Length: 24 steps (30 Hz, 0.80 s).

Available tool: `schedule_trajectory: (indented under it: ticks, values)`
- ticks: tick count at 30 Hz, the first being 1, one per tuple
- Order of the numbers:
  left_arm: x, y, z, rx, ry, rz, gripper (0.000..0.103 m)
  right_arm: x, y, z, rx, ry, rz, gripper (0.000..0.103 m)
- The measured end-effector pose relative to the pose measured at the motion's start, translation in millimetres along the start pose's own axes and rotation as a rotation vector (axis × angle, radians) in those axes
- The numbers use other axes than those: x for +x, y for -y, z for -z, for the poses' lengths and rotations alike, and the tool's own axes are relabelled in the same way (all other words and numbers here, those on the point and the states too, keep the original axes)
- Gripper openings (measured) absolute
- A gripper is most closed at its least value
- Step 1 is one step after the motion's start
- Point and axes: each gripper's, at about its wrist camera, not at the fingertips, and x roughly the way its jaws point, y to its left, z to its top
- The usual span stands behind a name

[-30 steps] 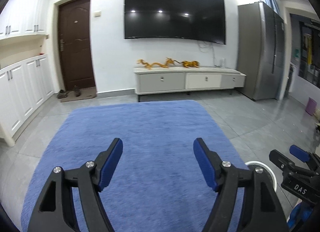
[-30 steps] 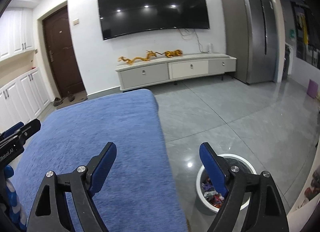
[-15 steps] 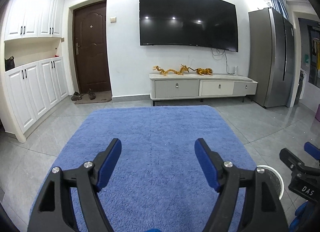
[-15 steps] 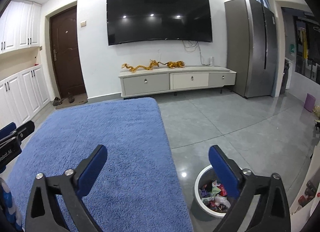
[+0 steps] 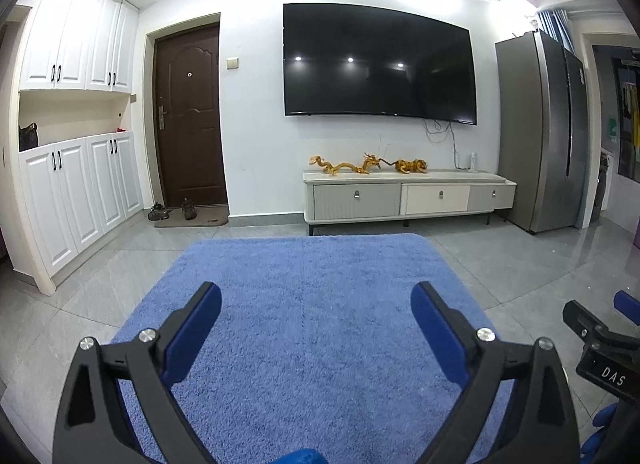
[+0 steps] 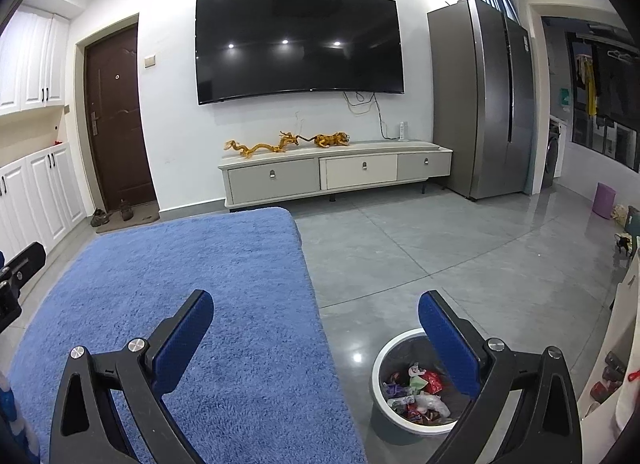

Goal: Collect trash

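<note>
The trash [image 6: 416, 394] is seen as crumpled wrappers and plastic scraps lying inside the round grey bin [image 6: 390, 348], which stands on the tiled floor [image 6: 440, 248] just right of the blue rug [image 6: 200, 264], near in the scene. Such pieces are judged light, soft and crushable, somewhat slippery; a pinch across a bunched fold would be favoured over a flat face. No loose trash is made out on the rug or floor. The right hand-held gripper [image 6: 316, 320] is held with jaws spread wide and empty above the bin's edge; the left hand-held gripper [image 5: 316, 312] is likewise spread and empty over the rug.
</note>
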Motion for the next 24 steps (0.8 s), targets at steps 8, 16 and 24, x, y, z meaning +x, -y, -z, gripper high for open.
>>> schedule_trajectory:
  ticks: [8, 16, 24]
  values:
    - [-2.5, 6.4, 3.9, 0.021, -0.002, 0.022, 0.096, -7.4, 6.4, 0.4, 0.008, 0.013, 0.020, 0.103]
    - [-4.7, 8.6, 8.8, 0.035, -0.004, 0.033, 0.096, -11.8, 13.2, 3.0, 0.013, 0.022, 0.051, 0.103]
    - [-5.0, 10.9, 11.8, 0.041, -0.009, 0.044, 0.096, -16.2, 19.6, 3.5, 0.020, 0.032, 0.079, 0.103]
